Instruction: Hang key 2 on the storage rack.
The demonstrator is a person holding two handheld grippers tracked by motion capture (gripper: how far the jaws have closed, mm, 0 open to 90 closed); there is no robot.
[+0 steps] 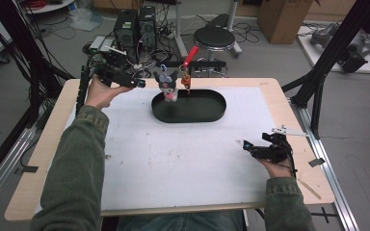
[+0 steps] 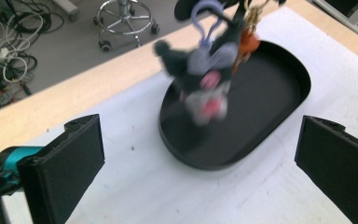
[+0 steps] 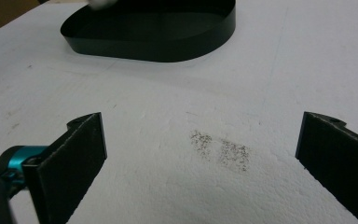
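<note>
One plush toy (image 2: pixel 200 79) sits in one black tray (image 2: pixel 279 126); both tools, left tool (image 2: pixel 200 158) and right tool (image 3: pixel 200 158), gape wide, empty.

A plush toy (image 1: pixel 166 85) stands in the black oval tray (image 1: pixel 207 115), left gripper (image 1: pixel 136 83) just beside it, open-fingered.

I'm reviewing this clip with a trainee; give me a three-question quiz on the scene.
1. True or false: the left gripper is clamped on the plush keychain toy.
2. What is the toy over? A) the black oval tray B) bare white mat C) the wooden table edge
3. In the high view, near which corner of the white mat does the right gripper sit?

Key: 1. False; its jaws stand wide apart, nothing between them, with the toy blurred beyond them. 2. A. 3. Near-right, jaws open, nothing between them.
</note>
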